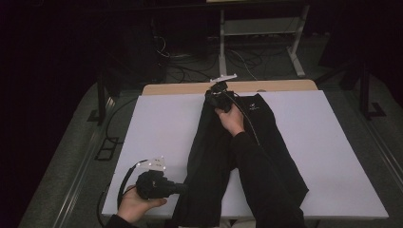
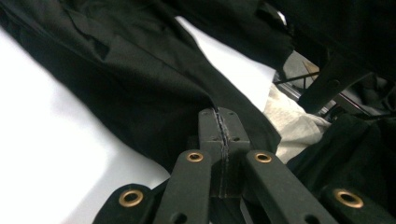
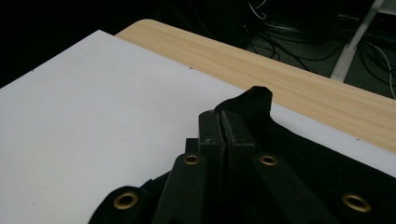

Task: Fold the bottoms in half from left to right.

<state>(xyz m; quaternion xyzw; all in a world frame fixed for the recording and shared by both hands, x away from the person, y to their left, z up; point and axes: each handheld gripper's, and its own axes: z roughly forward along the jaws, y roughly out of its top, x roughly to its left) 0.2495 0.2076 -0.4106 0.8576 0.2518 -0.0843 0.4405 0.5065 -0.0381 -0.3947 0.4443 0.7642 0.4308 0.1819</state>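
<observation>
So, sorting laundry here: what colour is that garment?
Black garment, clearest in the high view.

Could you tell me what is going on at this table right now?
A person is handling a black garment spread on a white table. The right gripper is shut on the garment's far end near the table's back edge, and the left gripper is shut on its near edge close to the front.

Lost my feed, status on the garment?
Left tool shut on black garment hem. Right tool shut on its far end. White table, nothing in the way.
</observation>
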